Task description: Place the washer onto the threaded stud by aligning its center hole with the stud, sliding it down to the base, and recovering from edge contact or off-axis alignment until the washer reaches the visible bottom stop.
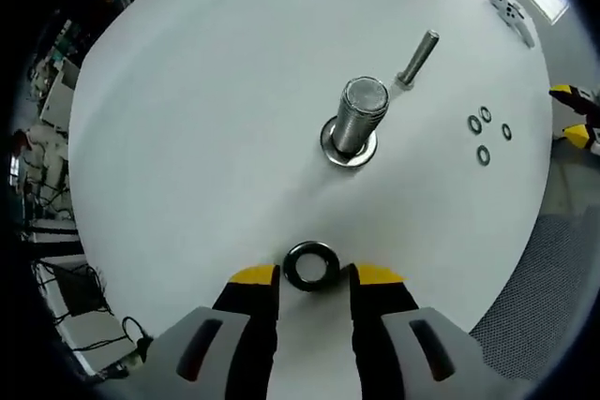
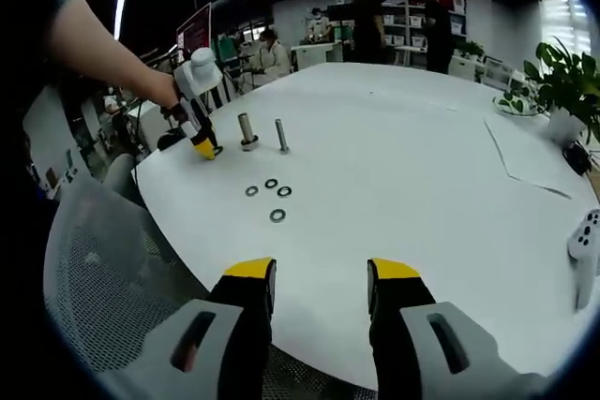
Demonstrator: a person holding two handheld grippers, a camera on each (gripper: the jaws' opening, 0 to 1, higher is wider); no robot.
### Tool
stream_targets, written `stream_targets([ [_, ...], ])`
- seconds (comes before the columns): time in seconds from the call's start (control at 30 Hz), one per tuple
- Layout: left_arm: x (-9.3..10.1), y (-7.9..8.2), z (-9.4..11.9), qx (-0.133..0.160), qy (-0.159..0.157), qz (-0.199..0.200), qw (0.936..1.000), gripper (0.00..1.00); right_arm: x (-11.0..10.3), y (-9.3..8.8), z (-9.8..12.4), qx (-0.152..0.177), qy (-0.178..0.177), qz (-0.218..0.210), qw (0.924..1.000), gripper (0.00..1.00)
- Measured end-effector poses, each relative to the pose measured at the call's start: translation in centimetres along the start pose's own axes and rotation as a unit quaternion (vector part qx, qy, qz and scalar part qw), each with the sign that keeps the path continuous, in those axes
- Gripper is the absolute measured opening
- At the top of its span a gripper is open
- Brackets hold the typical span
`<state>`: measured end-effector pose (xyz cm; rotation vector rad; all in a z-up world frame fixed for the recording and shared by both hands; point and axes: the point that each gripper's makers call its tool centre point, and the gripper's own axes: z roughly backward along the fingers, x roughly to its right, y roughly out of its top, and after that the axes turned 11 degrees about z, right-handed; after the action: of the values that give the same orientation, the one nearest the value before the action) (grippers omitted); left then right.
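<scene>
In the left gripper view, a dark washer (image 1: 311, 266) is seen between the left gripper (image 1: 317, 275) jaws; a firm hold cannot be confirmed. The thick stud (image 1: 359, 119) is not yet reached. In the right gripper view, the right gripper (image 2: 320, 271) is held wide, empty, over the table (image 2: 422, 166).

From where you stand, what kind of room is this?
Probably an open lab or workshop-style office: a big round white table used as a workbench, shelving and people at desks behind it, ceiling strip lights, and a potted plant at the table's edge.
</scene>
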<state>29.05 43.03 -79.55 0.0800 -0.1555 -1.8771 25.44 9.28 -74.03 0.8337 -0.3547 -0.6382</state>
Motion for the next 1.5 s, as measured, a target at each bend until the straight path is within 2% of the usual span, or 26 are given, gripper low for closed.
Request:
stream_targets([
  [0.47,0.22,-0.02,-0.05,-0.017,0.002,-0.001,0.9999,0.27,-0.11,-0.15,-0.06,-0.004,0.003,0.003,1.0,0.42],
  [0.67,-0.09,0.21,-0.1,-0.014,0.003,0.0,0.9999,0.23,-0.03,-0.17,-0.05,-0.004,0.003,0.002,1.0,0.42],
  [1.2,0.03,0.12,-0.16,-0.003,0.001,-0.007,1.0,0.22,-0.27,-0.18,-0.11,-0.006,0.007,0.005,0.9999,0.42],
  [1.5,0.09,0.1,-0.21,-0.015,0.002,-0.007,0.9999,0.22,-0.31,-0.1,-0.08,-0.003,0.009,0.003,1.0,0.42],
])
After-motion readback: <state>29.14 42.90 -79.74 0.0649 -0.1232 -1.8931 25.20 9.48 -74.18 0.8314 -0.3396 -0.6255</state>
